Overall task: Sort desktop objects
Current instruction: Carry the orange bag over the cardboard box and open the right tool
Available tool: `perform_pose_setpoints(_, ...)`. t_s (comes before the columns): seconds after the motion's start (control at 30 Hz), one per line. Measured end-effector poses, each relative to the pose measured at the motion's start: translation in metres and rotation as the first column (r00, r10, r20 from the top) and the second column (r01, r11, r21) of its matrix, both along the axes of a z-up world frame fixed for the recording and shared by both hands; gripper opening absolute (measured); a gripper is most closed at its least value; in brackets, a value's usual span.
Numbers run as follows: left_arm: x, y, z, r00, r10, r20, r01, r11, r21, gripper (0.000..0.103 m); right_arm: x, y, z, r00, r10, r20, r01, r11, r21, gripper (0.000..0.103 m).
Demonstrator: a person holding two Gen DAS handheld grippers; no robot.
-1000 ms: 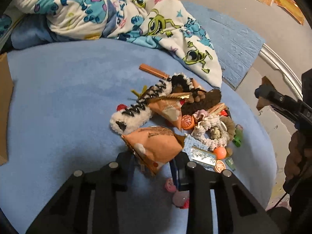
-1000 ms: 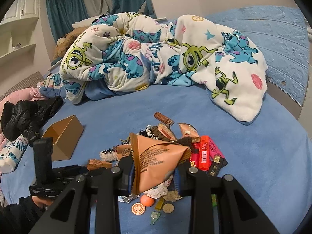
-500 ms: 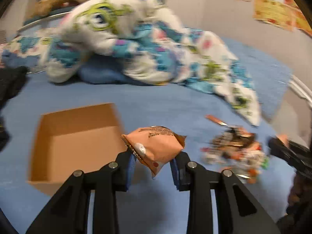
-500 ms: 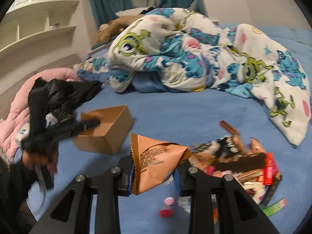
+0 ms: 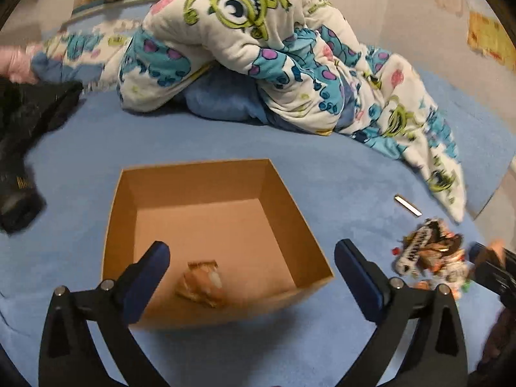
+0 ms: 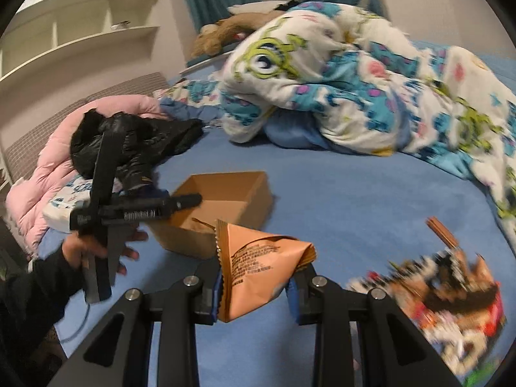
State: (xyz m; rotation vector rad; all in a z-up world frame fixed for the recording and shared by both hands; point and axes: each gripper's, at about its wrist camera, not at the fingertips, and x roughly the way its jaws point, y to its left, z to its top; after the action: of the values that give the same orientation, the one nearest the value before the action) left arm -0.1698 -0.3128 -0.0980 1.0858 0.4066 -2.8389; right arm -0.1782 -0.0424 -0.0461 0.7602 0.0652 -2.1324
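Note:
My left gripper [image 5: 251,258] is open and empty above the near side of an open cardboard box [image 5: 283,190] on the blue bed. An orange snack packet [image 5: 201,282] lies blurred inside the box near its front wall. My right gripper [image 6: 254,285] is shut on a second orange snack packet [image 6: 258,267], held above the bed to the right of the box [image 6: 254,187]. The left gripper [image 6: 180,204] also shows in the right wrist view, over the box. A pile of mixed small objects [image 5: 429,254] lies right of the box; it also shows in the right wrist view [image 6: 451,296].
A monster-print blanket [image 5: 258,48] is heaped behind the box. A black jacket [image 5: 29,122] lies at the left, with a pink quilt [image 6: 58,161] beyond it. A brown bar [image 6: 440,230] lies apart from the pile. White shelves [image 6: 80,25] stand at the back left.
My left gripper has swung from the pile to over the box, opened, and let its orange packet fall inside. My right gripper has turned left toward the box, still holding its packet.

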Motion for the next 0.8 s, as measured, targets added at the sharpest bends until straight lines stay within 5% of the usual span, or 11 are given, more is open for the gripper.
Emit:
perform_pose_setpoints(0.17,0.057,-0.023,-0.001,0.987,0.116,-0.110,-0.107,0.991,0.082,0.103,-0.021,-0.069,-0.003,0.993,0.117,0.005,-0.117,0.993,0.002,0.031)
perform_pose_setpoints(0.27,0.088,-0.019,0.005,0.971,0.180,-0.160,-0.185,0.983,-0.017,0.103,-0.035,-0.105,-0.013,0.989,0.149,0.027,-0.149,0.989,0.008,0.031)
perform_pose_setpoints(0.37,0.116,-0.005,0.007,0.954,0.242,-0.176,-0.270,0.950,-0.158,0.103,-0.049,-0.143,-0.028,0.984,0.169,0.062,-0.171,0.984,0.039,0.031)
perform_pose_setpoints(0.43,0.134,0.003,0.003,0.946,0.273,-0.172,-0.304,0.933,-0.190,0.103,-0.059,-0.166,-0.035,0.981,0.167,0.098,-0.171,0.984,0.044,0.031)
perform_pose_setpoints(0.63,0.161,0.009,-0.014,0.944,0.288,-0.158,-0.303,0.950,-0.077,0.103,-0.071,-0.207,-0.044,0.983,0.130,0.128,-0.145,0.983,0.112,0.035)
perform_pose_setpoints(0.73,0.164,0.012,-0.021,0.946,0.285,-0.153,-0.297,0.953,-0.062,0.103,-0.079,-0.211,-0.048,0.981,0.109,0.162,-0.131,0.983,0.129,0.071)
perform_pose_setpoints(0.8,0.161,0.014,-0.021,0.948,0.279,-0.153,-0.291,0.954,-0.066,0.103,-0.080,-0.207,-0.049,0.980,0.101,0.171,-0.120,0.987,0.105,0.081)
